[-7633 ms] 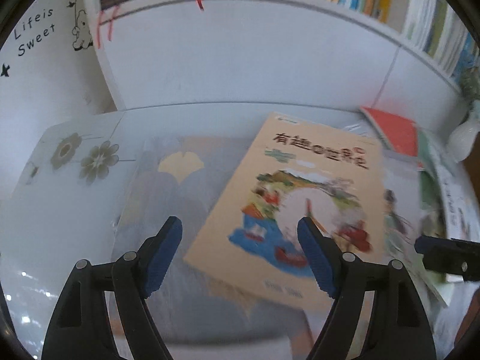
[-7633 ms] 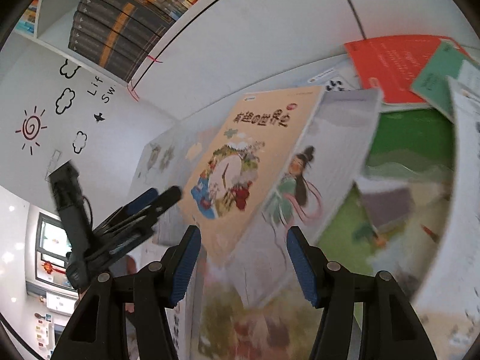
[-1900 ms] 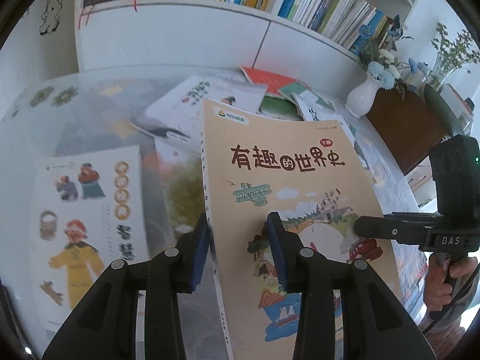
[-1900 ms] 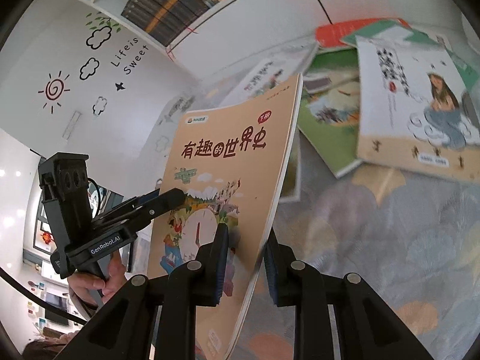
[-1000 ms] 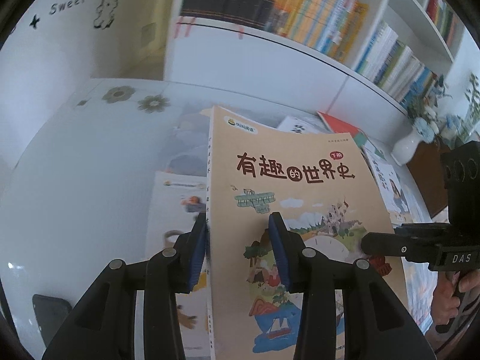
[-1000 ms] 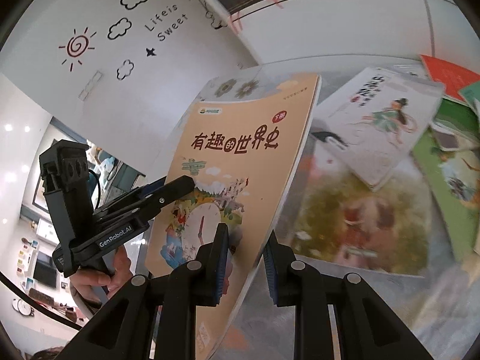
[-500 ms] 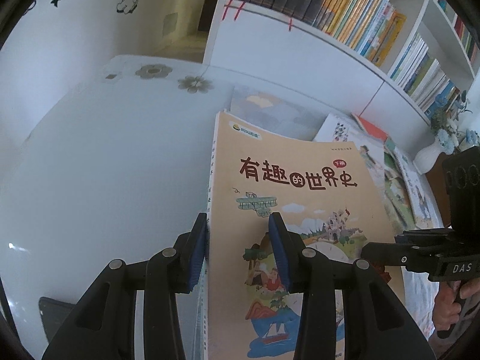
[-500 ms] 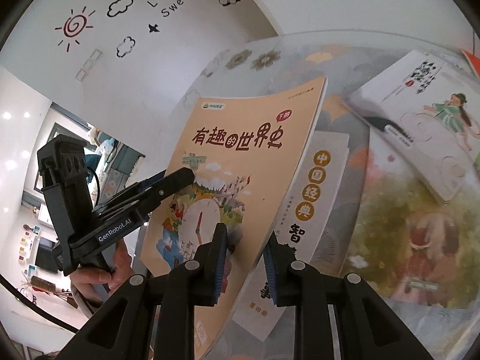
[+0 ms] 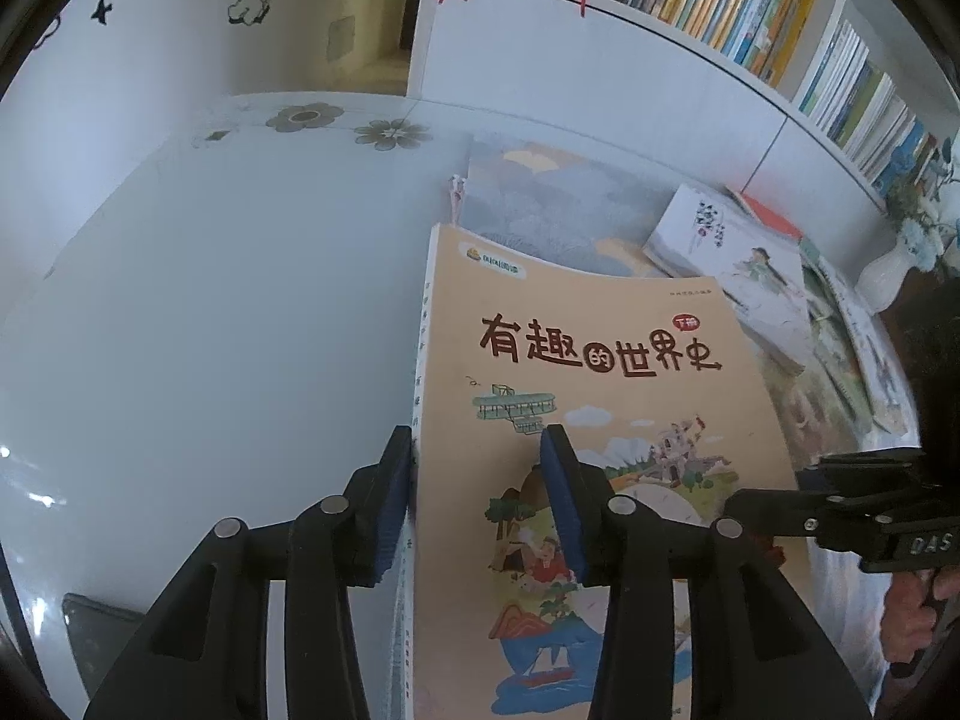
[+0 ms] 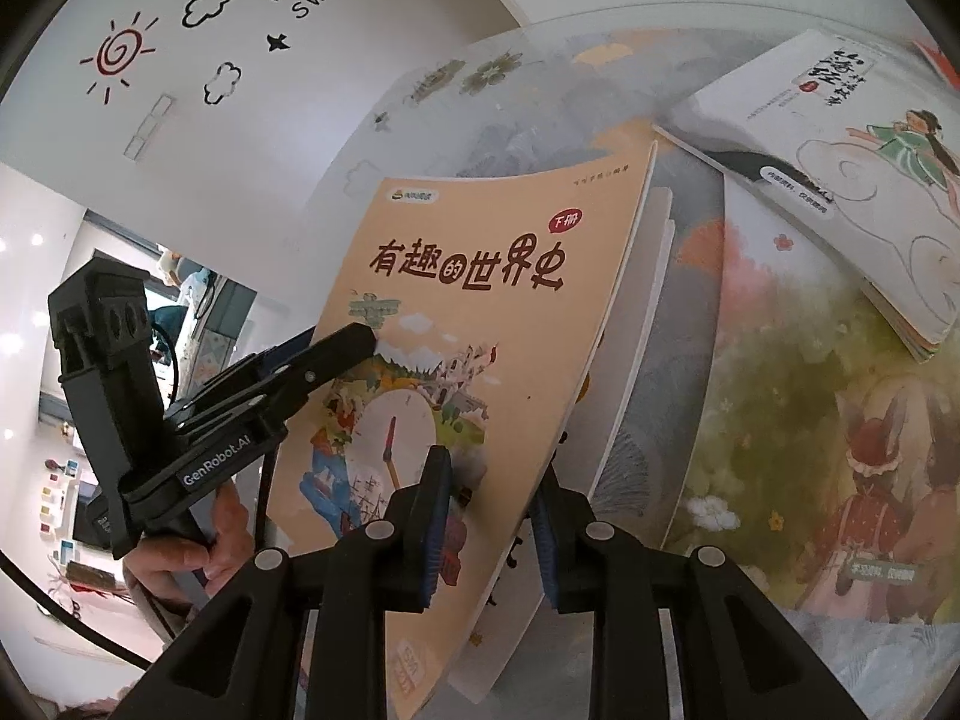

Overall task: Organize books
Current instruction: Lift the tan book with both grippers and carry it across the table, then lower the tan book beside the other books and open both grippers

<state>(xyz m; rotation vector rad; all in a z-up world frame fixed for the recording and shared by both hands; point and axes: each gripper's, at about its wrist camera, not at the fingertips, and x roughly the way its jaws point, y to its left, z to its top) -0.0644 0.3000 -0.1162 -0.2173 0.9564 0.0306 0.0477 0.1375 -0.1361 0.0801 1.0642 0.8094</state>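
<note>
An orange picture book [image 9: 600, 360] with a world-history cover is held low over the table by both grippers, tilted. My left gripper [image 9: 480, 492] straddles its spine edge, one blue pad on the spine and one on the cover; its jaws are opening, with the pads still touching the book. My right gripper [image 10: 489, 498] is shut on the book's [image 10: 480, 300] opposite long edge. Just beneath it shows the edge of a white book [image 10: 651, 276]. The left gripper's fingertip [image 10: 360, 339] rests on the cover in the right wrist view.
A white book with a girl in green [image 10: 840, 138] and a rabbit picture book [image 10: 840, 420] lie to the right. The glossy white table [image 9: 210, 330] stretches left. A bookshelf [image 9: 720, 12] lines the back; a white vase [image 9: 888, 276] stands far right.
Both grippers have sunk toward the table with the orange book between them. It now hangs close over the white book that lay open to view a moment ago.
</note>
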